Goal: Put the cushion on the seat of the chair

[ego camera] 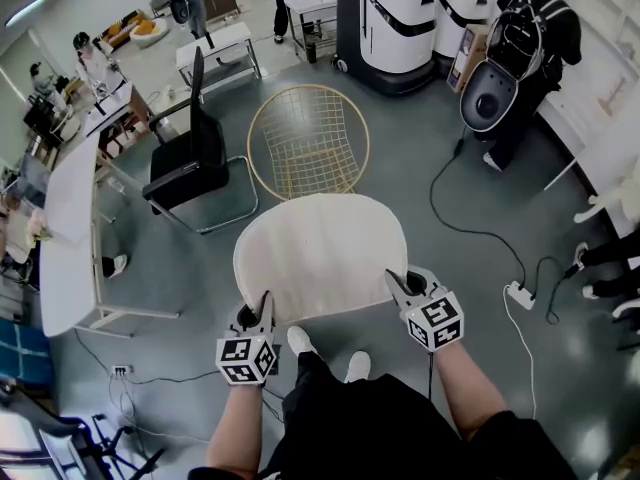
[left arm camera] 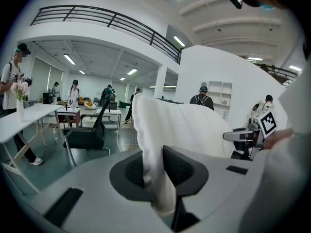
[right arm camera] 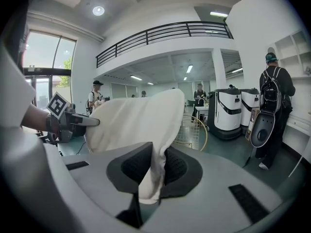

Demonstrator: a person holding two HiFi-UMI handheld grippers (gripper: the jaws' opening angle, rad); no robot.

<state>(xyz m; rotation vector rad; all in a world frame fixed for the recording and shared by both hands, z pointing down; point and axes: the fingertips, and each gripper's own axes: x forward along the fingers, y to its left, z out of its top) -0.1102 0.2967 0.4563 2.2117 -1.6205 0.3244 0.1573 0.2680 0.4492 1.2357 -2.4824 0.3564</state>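
cushion (ego camera: 320, 253): cream, rounded, aloft, roughly flat, near edge pinched | chair (ego camera: 308, 140): gold wire, upright, beyond cushion

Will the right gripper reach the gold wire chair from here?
Probably not yet. The right gripper is shut on the cushion, and the gold wire chair stands farther ahead, beyond the cushion's far edge. Nothing seems to block the way, so stepping closer should do it.

Item count from my position: one cushion (ego camera: 320, 253). I carry two grippers, the left gripper (ego camera: 258, 313) and the right gripper (ego camera: 402, 286). Chairs, two: one gold wire chair (ego camera: 308, 140), one black office chair (ego camera: 190, 163). White machines (ego camera: 400, 18), two. One power strip (ego camera: 520, 295).
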